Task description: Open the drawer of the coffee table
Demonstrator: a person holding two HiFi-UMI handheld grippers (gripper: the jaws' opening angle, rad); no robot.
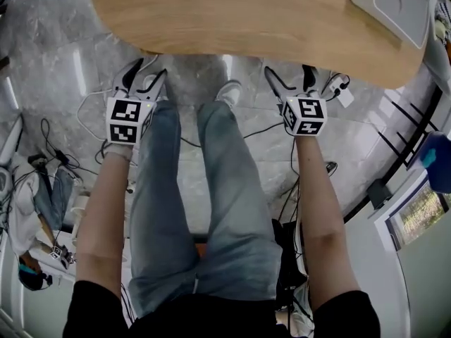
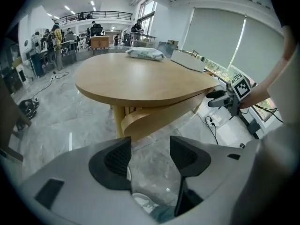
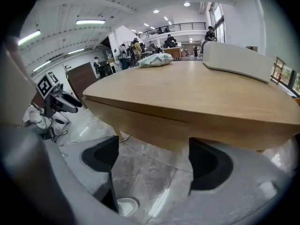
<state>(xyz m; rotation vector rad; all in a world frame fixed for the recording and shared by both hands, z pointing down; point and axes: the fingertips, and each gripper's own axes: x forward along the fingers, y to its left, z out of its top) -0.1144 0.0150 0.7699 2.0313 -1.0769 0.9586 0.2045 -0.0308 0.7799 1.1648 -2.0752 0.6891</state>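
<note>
One coffee table [image 1: 246, 20] stands ahead of the person, its rounded near edge just beyond both claws. Its drawer [image 3: 154, 121] shows in the right gripper view as a band under the top, lying flush. Two things sit on top: a white tray [image 1: 391, 2] and a packet [image 2: 144, 54]. The left gripper [image 1: 144, 76] and the right gripper [image 1: 289, 76] both gape wide, holding nothing and touching nothing. Bare marble floor [image 1: 42, 62] lies between jaws and table edge, with cables [image 1: 84, 111] to the left.

Head view downward, gripper views share table [image 2: 140, 78]
</note>
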